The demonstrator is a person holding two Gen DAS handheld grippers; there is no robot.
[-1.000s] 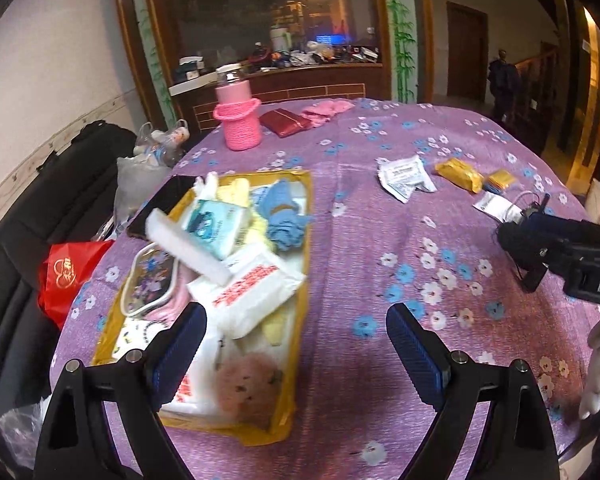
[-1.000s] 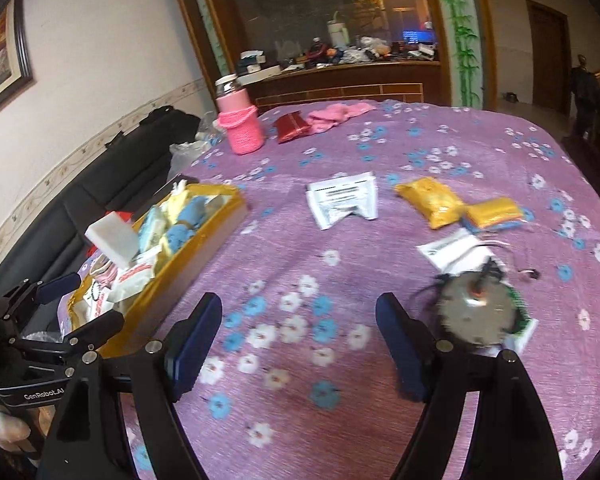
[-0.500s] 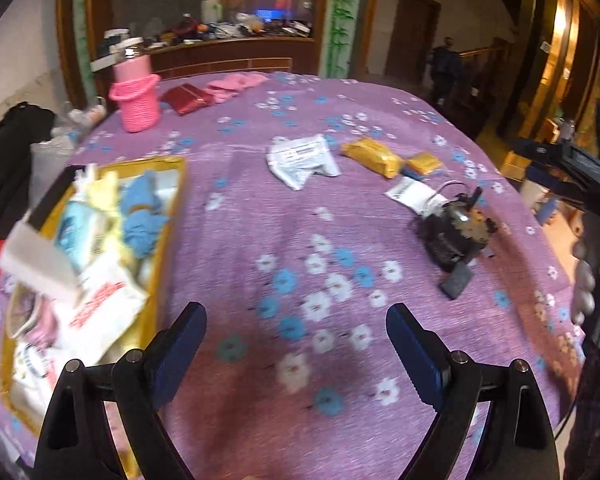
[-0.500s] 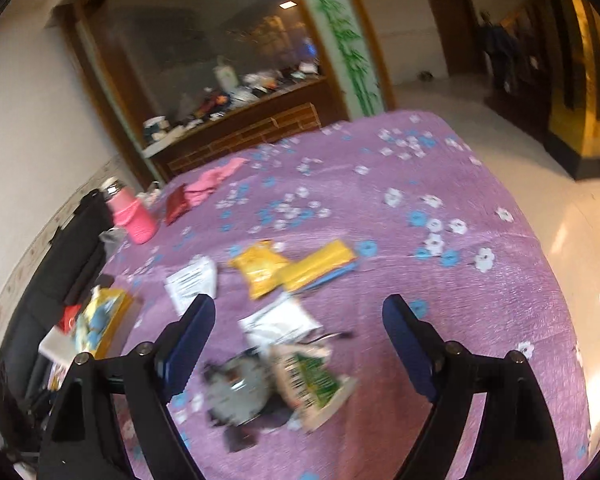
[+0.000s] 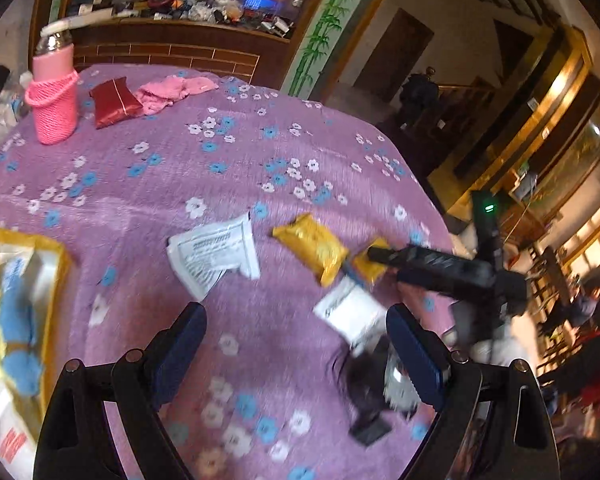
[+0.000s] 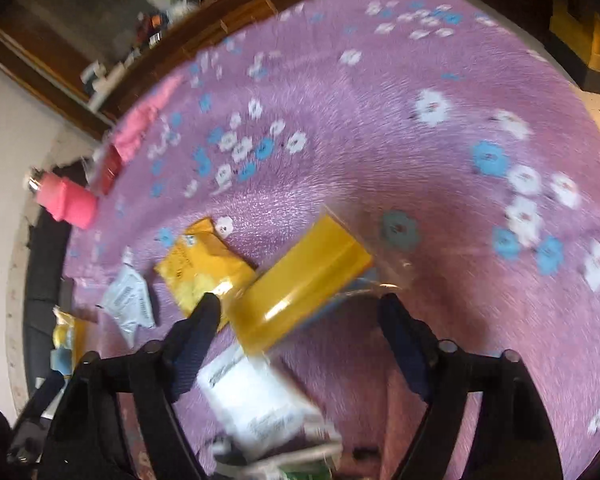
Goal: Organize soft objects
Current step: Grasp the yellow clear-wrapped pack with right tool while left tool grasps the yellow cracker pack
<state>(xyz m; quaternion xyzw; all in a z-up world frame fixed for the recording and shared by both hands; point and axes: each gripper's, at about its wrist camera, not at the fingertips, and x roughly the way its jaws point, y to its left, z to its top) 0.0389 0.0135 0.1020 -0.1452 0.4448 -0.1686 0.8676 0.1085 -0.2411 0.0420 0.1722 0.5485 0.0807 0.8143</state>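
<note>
The right hand-held gripper hung low over the desk, its fingers spread wide apart around the near end of a small yellow packet, neither pad clearly touching it. That packet lay just beside a larger yellow pouch, with a white sachet directly below the packet, nearest the camera. A printed white packet lay left of the pouch. In the left wrist view the right tool showed as a dark blurred bar reaching onto the small yellow packet from the right. The left hand-held gripper hovered above the purple floral cloth, fingers wide apart and holding nothing. A yellow tray of soft items sat far left of the pouch, and a pink bottle stood well beyond it.
</note>
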